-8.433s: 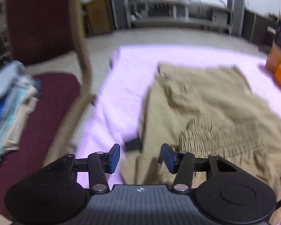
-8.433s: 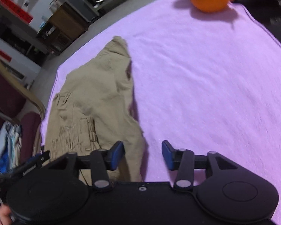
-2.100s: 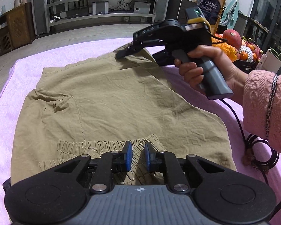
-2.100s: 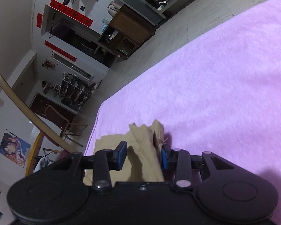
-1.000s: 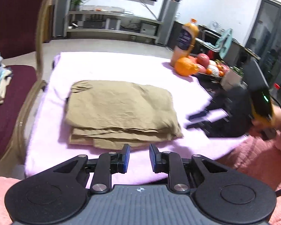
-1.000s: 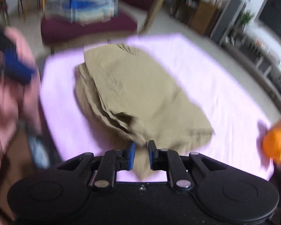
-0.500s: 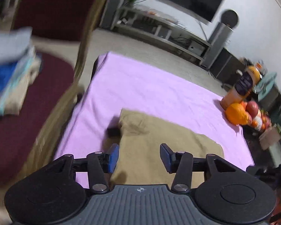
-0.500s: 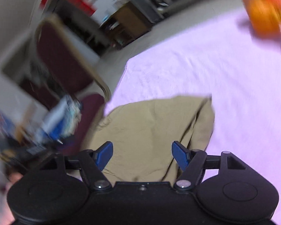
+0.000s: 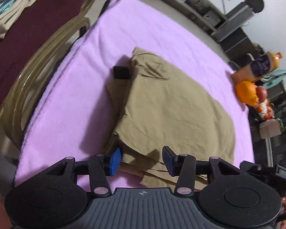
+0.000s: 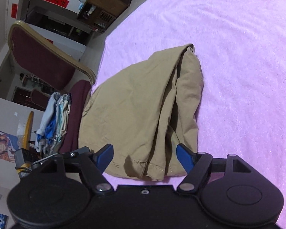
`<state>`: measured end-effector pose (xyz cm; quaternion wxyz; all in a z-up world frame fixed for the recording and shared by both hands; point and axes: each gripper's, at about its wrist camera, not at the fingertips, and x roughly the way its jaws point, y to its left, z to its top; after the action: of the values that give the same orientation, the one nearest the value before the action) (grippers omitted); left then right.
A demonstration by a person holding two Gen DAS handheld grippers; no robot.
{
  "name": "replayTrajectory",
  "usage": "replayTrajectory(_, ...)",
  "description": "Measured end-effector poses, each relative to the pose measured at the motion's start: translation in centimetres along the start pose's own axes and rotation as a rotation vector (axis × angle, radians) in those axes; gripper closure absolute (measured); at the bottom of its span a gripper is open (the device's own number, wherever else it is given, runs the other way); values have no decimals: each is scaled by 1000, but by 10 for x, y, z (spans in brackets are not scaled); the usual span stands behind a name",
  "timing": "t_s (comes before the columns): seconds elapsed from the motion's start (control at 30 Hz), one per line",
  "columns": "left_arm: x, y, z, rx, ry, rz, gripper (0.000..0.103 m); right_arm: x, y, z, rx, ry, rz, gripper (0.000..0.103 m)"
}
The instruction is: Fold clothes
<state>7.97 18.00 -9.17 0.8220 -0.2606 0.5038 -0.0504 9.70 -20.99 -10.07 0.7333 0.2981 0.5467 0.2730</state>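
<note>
Khaki shorts (image 9: 171, 105) lie folded into a thick bundle on the purple cloth (image 9: 133, 28). A small black tag (image 9: 121, 72) sticks out at their far left corner. My left gripper (image 9: 142, 157) hangs open low over the near left corner, with the layered edge between its blue pads (image 9: 115, 159) and no pressure on it. In the right wrist view the shorts (image 10: 143, 99) run away from me, hems nearest. My right gripper (image 10: 145, 155) straddles that hemmed end. Its jaws are opening, with the fabric between them but not pinched.
A maroon chair (image 9: 28, 38) with a gold frame stands at the table's left, bearing a stack of folded clothes (image 9: 9, 5); it shows again as the chair (image 10: 38, 57) and stack (image 10: 55, 118). A juice bottle (image 9: 257, 66) and fruit (image 9: 246, 91) sit at the far right edge.
Both grippers went from nearly shut to open. Both dropped from a higher look at the folded shorts to just above their near edge, and both views rolled.
</note>
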Motion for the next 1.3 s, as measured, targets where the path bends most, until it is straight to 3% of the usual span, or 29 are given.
replayTrajectory(0.23,-2,16,-1,-83,25,-4,57,0,-1,-2,7,12,5,30)
replayTrajectory(0.47,0,9,6,-87,7,-36,58,1,-19,-2,143,41,113,32)
replayTrajectory(0.63,1,7,7,-92,-11,-49,60,5,-17,-7,132,33,51,39)
replayTrajectory(0.8,-1,3,8,-99,-44,-56,70,7,-12,-6,129,-34,54,60)
replayTrajectory(0.93,1,-9,5,-35,-60,-21,75,12,0,-4,94,-69,55,59)
replayTrajectory(1.0,2,-14,4,-5,-68,-3,86,18,4,-2,75,-69,8,60)
replayTrajectory(1.03,1,-16,3,4,-75,2,87,21,7,-2,55,-76,-40,66)
replayTrajectory(1.07,-1,-19,2,15,-88,-5,90,23,12,-3,19,-87,-106,90)
replayTrajectory(1.13,-12,-28,-3,56,-139,-29,92,17,21,-3,-39,-129,-160,97)
replayTrajectory(1.23,-27,-43,-21,118,-191,-41,92,-12,37,-1,-153,-222,-161,98)
replayTrajectory(1.3,-16,-43,-33,112,-148,3,91,-20,35,1,-175,-208,-156,98)
